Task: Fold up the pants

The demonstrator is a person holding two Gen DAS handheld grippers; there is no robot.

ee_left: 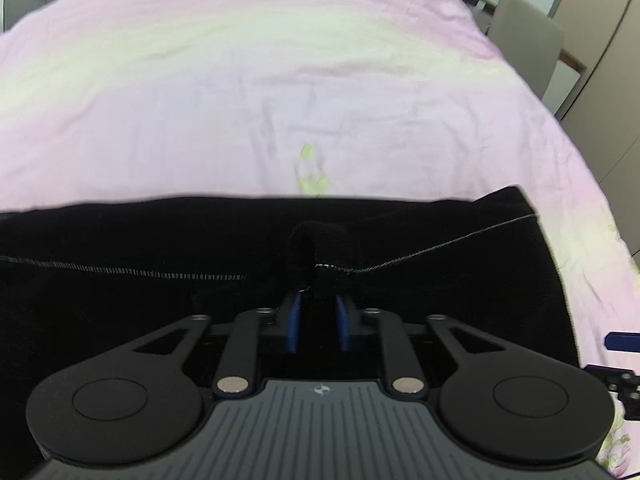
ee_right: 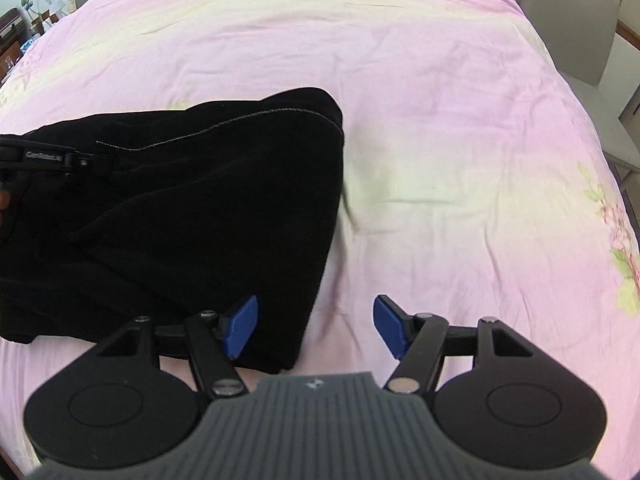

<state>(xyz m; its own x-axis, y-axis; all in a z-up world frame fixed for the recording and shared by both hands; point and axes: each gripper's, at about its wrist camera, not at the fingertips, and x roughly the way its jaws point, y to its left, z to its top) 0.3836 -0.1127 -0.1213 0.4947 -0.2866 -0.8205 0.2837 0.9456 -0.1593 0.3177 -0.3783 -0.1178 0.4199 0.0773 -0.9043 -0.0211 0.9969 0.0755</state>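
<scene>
Two tools noted. Our left tool (ee_left: 316,312) is clenched on a bunched pinch of the black knit pants (ee_left: 160,248), which lie partly folded on the pink floral bedsheet (ee_left: 280,80). Our right tool (ee_right: 314,330) stands released beside the pants' edge, grasping nothing. Risk: a thin pinch may slip, or drag only the top layer, skewing the fold.
</scene>
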